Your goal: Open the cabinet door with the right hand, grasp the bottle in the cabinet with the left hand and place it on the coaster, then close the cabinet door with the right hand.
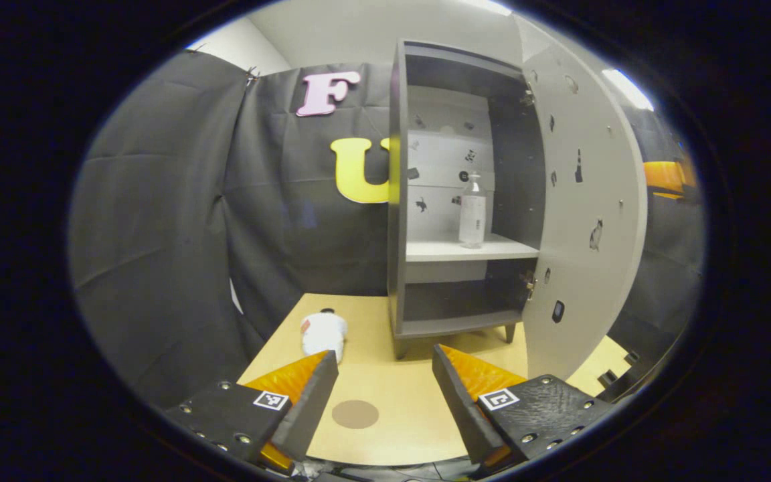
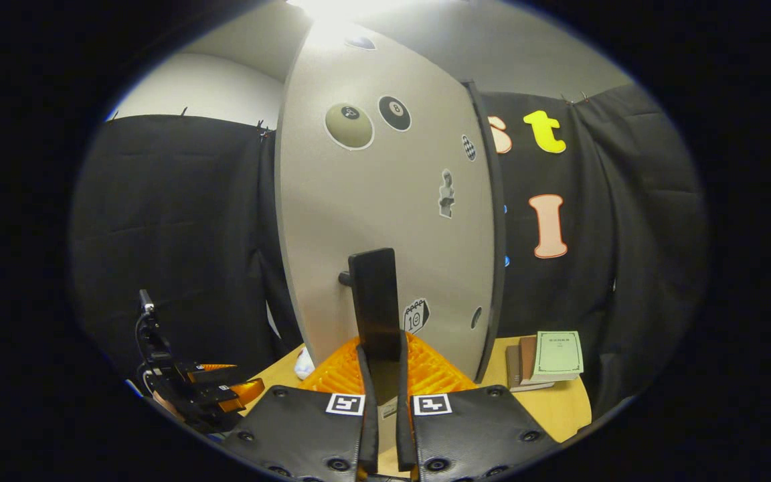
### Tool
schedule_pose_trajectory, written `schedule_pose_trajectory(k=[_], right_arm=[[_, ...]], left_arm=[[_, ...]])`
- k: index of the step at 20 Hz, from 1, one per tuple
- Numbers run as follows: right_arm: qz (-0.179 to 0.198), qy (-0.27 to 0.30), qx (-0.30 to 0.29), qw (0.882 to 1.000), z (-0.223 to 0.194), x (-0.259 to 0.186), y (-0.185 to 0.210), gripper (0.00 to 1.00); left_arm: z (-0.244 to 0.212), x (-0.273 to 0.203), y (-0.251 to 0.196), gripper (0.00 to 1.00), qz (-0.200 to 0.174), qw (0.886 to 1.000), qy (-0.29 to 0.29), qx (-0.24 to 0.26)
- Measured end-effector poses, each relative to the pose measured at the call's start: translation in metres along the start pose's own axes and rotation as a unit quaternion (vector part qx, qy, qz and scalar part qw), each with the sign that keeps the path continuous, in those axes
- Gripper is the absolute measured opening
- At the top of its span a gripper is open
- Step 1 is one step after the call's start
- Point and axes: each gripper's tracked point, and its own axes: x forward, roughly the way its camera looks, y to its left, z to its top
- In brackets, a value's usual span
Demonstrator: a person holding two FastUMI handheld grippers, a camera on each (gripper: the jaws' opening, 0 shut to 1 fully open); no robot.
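Note:
The grey cabinet stands open on the wooden table, its door swung out to the right. A clear bottle with a pump top stands upright on the middle shelf. A round brown coaster lies on the table between the fingers of my left gripper, which is open and well short of the cabinet. In the right gripper view, my right gripper is shut on the dark door handle on the door's front face. The left gripper shows low at the left there.
A white bottle lies on its side on the table, left of the cabinet. Books are stacked on the table to the right of the door. Black cloth walls close in behind and on both sides.

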Motion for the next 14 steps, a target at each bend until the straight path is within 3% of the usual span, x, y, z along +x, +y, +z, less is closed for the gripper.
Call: schedule_pose_trajectory(k=[3,4,8,13,14], right_arm=[[-0.032,-0.008,0.023,0.999,0.000,-0.001,-0.006,0.16],[-0.044,-0.011,0.026,0.999,0.001,-0.001,-0.009,0.12],[-0.095,-0.016,0.048,0.994,0.001,-0.006,-0.022,0.11],[-0.150,-0.026,0.010,0.988,0.006,-0.013,-0.056,0.05],[-0.157,-0.029,0.015,0.987,0.006,-0.014,-0.057,0.00]], left_arm=[[-0.002,0.012,-0.021,0.87,-0.027,1.000,0.000,-0.004],[-0.002,0.015,-0.027,0.87,-0.036,0.999,0.001,-0.005],[-0.004,0.030,-0.045,0.86,-0.062,0.998,0.007,0.002],[-0.006,0.041,-0.068,0.86,-0.087,0.996,0.012,0.000],[-0.004,0.042,-0.071,0.87,-0.090,0.996,0.013,0.003]])
